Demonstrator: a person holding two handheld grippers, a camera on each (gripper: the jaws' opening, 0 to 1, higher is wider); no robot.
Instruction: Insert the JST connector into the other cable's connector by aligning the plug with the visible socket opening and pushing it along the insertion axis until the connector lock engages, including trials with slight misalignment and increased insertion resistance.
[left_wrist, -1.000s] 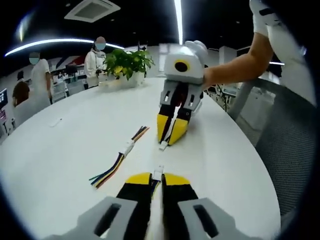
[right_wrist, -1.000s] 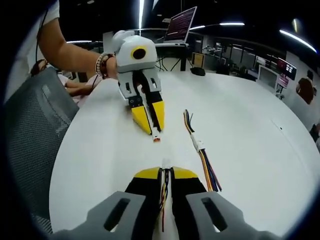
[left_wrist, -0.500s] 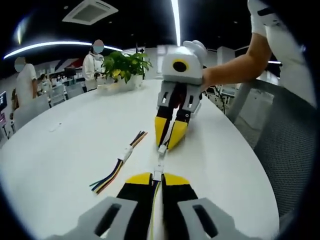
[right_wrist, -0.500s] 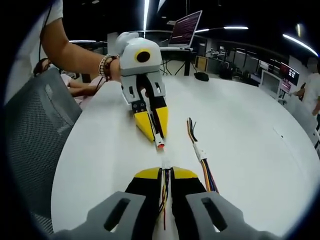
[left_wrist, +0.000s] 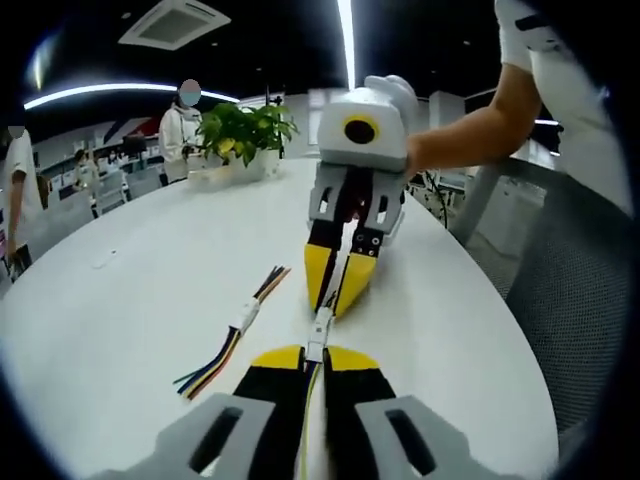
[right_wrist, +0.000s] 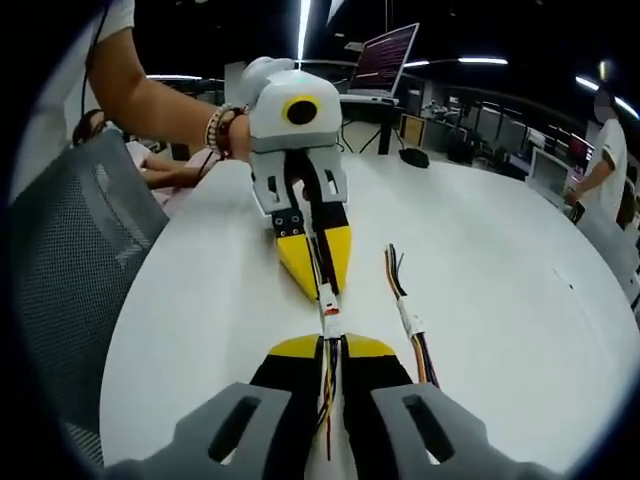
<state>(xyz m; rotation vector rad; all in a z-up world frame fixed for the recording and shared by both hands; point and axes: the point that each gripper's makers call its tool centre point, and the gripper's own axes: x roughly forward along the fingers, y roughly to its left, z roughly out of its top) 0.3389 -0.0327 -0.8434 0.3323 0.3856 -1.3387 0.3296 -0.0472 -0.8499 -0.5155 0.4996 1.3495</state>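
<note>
Two grippers: the left gripper (left_wrist: 316, 358) and the right gripper (right_wrist: 333, 346), each with two yellow-tipped jaws closed on a cable. Each shows in the other's view, the right one (left_wrist: 334, 300) and the left one (right_wrist: 322, 291).

Two white connectors meet tip to tip between them: one (left_wrist: 316, 347) in the left gripper, one (right_wrist: 329, 325) in the right.

One spare cable (left_wrist: 232, 335) lies loose on the bench (left_wrist: 140, 290), with a single white connector at its middle; it is also in the right gripper view (right_wrist: 408, 322).

One potted plant (left_wrist: 243, 130). One mesh chair (right_wrist: 70, 250). One laptop (right_wrist: 384, 60). Two people (left_wrist: 180, 125) stand far off in the left gripper view, one (right_wrist: 600, 150) in the right gripper view.
</note>
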